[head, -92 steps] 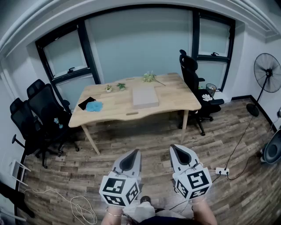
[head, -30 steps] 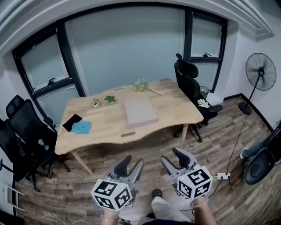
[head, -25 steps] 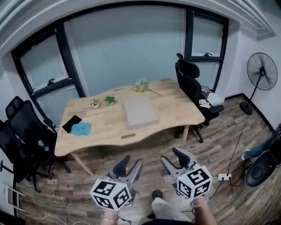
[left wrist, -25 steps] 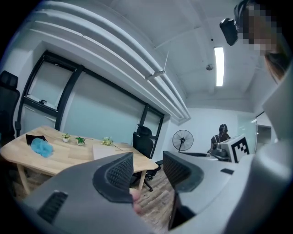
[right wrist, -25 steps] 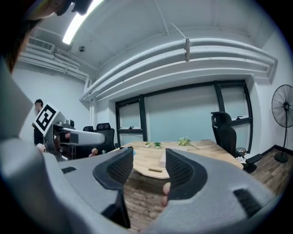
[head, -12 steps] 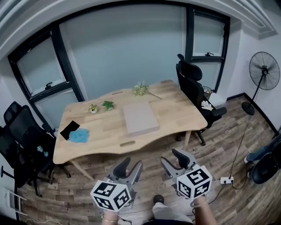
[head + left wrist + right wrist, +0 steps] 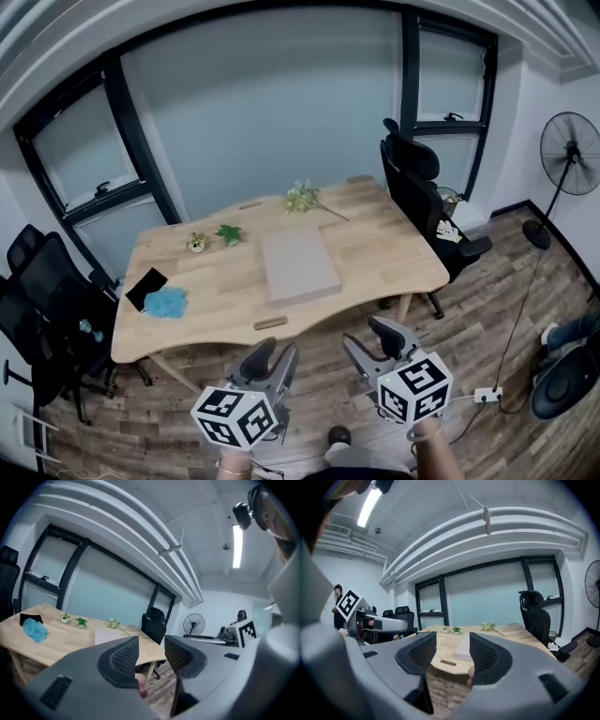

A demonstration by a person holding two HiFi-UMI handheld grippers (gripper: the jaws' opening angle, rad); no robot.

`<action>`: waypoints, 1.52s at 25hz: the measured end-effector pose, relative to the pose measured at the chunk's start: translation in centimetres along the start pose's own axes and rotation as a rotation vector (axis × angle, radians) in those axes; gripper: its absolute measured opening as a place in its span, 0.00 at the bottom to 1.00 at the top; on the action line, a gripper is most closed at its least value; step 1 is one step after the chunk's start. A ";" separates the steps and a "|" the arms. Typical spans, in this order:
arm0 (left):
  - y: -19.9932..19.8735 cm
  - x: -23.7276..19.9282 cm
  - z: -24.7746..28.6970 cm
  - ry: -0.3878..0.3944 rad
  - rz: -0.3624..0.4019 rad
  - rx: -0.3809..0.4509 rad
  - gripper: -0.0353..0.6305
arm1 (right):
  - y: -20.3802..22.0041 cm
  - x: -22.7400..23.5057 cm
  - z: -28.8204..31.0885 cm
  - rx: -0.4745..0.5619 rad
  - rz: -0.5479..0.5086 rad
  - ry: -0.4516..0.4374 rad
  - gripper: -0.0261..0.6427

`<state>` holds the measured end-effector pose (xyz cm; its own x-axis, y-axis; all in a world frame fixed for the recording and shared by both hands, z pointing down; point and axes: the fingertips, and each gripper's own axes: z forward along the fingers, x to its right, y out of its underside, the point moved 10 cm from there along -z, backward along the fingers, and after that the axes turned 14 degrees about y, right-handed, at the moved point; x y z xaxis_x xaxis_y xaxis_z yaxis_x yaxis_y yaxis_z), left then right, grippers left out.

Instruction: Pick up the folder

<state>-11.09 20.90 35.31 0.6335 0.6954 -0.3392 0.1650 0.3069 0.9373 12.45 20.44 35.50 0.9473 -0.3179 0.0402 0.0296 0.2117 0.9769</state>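
The folder [image 7: 298, 265] is a flat beige-grey rectangle lying in the middle of the light wooden table [image 7: 394, 253]. Both grippers hover over the wooden floor, short of the table's near edge and well apart from the folder. My left gripper [image 7: 272, 357] has nothing between its jaws, which are closing a little with a gap still showing. My right gripper [image 7: 373, 340] is open and empty. The left gripper view shows the folder [image 7: 108, 635] far beyond the left gripper [image 7: 152, 651]. In the right gripper view the folder [image 7: 461, 651] shows in the gap of the right gripper [image 7: 452, 651].
On the table lie a blue fluffy cloth [image 7: 166, 303], a black pad [image 7: 147, 284], two small plants [image 7: 214, 238] and a flower sprig [image 7: 305, 198]. Black office chairs [image 7: 422, 202] stand at the right and left [image 7: 42, 309]. A fan [image 7: 572, 150] and a power strip [image 7: 487, 395] are at the right.
The table and folder have come nearer and lower in the head view as both grippers advanced towards the table. Neither gripper has touched anything.
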 end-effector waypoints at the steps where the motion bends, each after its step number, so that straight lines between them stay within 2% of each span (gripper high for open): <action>1: -0.1 -0.2 0.5 -0.008 0.003 0.000 0.29 | -0.1 0.4 0.5 -0.002 -0.001 -0.004 0.33; 4: -0.4 -0.9 1.8 -0.027 0.015 -0.007 0.24 | -0.2 1.3 2.0 -0.008 -0.003 -0.019 0.33; 18: -2.4 -3.3 6.0 -0.078 0.050 -0.029 0.24 | -1.8 4.3 7.4 0.007 -0.051 -0.060 0.33; 27: -2.4 -6.4 6.8 -0.115 0.005 -0.029 0.25 | -1.9 5.0 11.1 0.000 -0.057 -0.055 0.33; 38: -3.2 -12.3 10.2 -0.102 -0.029 -0.042 0.25 | -1.5 5.9 17.1 -0.043 -0.049 -0.037 0.33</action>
<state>-11.70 4.69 37.34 0.7032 0.6167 -0.3539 0.1537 0.3542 0.9225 12.50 2.41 37.82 0.9321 -0.3623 0.0015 0.0898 0.2348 0.9679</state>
